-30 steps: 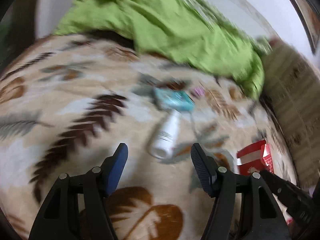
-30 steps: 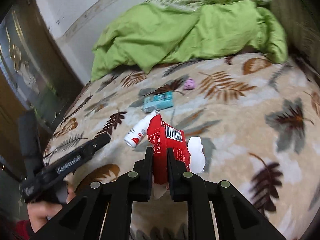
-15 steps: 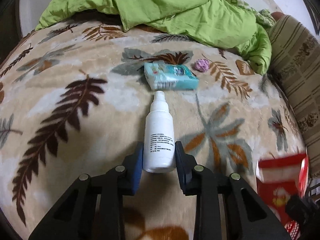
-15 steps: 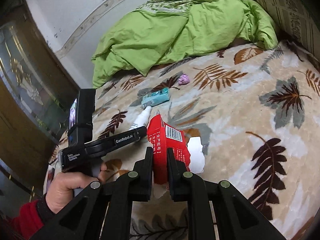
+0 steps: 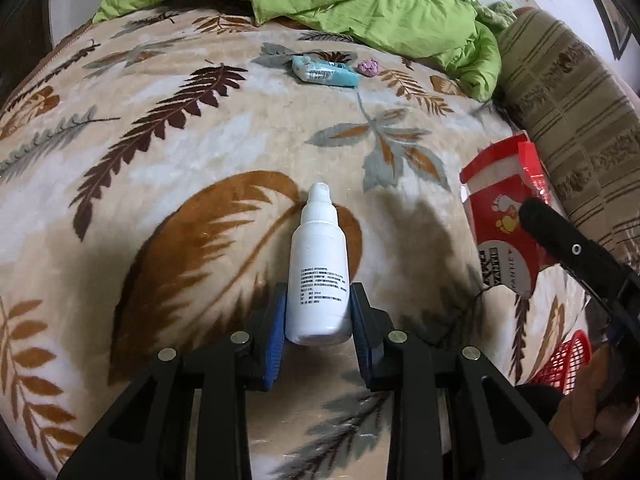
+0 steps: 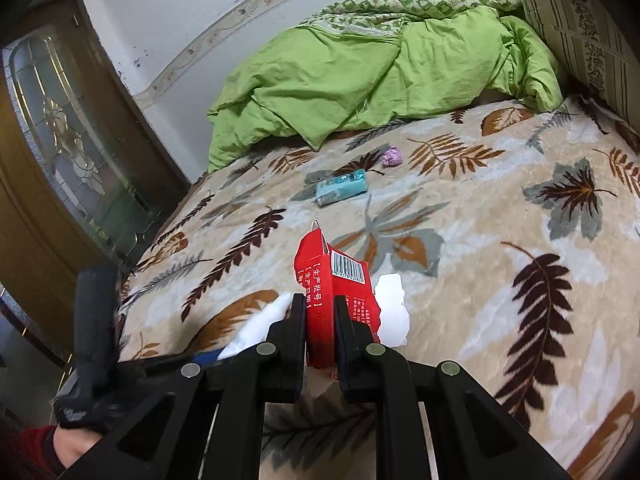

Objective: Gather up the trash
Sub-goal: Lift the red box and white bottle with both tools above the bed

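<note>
Left gripper [image 5: 319,320] clamps a bottle [image 5: 319,276], right gripper [image 6: 320,322] a red box [image 6: 334,296]; packet [image 5: 325,73] and wad [image 5: 368,68] at twelve o'clock remain.

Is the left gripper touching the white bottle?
Touching: the left wrist view shows the left gripper with both blue pads pressed against the white bottle.

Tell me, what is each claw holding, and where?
Left gripper pinches the white bottle near its base; right gripper clamps the red box's lower end.
</note>
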The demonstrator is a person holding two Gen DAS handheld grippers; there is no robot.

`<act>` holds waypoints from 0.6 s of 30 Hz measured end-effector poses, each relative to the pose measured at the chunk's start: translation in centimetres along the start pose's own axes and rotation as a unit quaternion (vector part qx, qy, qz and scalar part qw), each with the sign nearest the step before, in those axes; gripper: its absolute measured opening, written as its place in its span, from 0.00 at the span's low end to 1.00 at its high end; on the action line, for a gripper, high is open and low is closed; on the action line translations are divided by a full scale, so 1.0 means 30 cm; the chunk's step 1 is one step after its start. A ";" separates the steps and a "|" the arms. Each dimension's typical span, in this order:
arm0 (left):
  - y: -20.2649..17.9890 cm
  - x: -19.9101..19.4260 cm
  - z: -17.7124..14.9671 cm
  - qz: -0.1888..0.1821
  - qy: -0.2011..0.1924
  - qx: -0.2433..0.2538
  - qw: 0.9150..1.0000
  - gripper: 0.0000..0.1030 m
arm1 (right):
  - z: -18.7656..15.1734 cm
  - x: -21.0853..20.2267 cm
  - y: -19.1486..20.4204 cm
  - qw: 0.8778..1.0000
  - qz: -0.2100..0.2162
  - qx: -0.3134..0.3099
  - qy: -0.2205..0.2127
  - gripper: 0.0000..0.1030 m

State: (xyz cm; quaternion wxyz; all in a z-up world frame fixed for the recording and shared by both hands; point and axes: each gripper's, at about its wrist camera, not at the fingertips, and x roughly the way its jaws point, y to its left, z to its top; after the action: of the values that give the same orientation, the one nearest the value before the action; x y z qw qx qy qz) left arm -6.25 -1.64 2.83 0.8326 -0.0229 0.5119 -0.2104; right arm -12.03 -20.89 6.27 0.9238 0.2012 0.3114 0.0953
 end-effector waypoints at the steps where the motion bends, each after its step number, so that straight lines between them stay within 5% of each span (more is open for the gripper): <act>1: -0.001 0.004 0.004 -0.002 0.004 -0.002 1.000 0.31 | -0.004 -0.004 0.001 1.000 0.000 0.002 -0.001 0.13; 7: -0.027 0.040 0.029 0.017 -0.006 0.013 1.000 0.34 | -0.014 -0.016 -0.012 1.000 0.007 0.016 -0.003 0.13; 9: -0.033 0.042 0.023 0.035 -0.023 0.018 0.999 0.28 | -0.012 -0.012 -0.032 0.999 0.009 0.034 0.000 0.13; 18: -0.019 -0.069 -0.039 0.047 -0.103 0.005 0.994 0.28 | -0.017 -0.016 0.028 1.000 -0.003 -0.001 -0.005 0.13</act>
State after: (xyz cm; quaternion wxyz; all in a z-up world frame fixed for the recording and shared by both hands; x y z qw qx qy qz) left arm -8.26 -1.17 4.16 0.8897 -0.0165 0.4233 -0.1702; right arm -12.77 -20.12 6.52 0.9259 0.1999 0.3069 0.0922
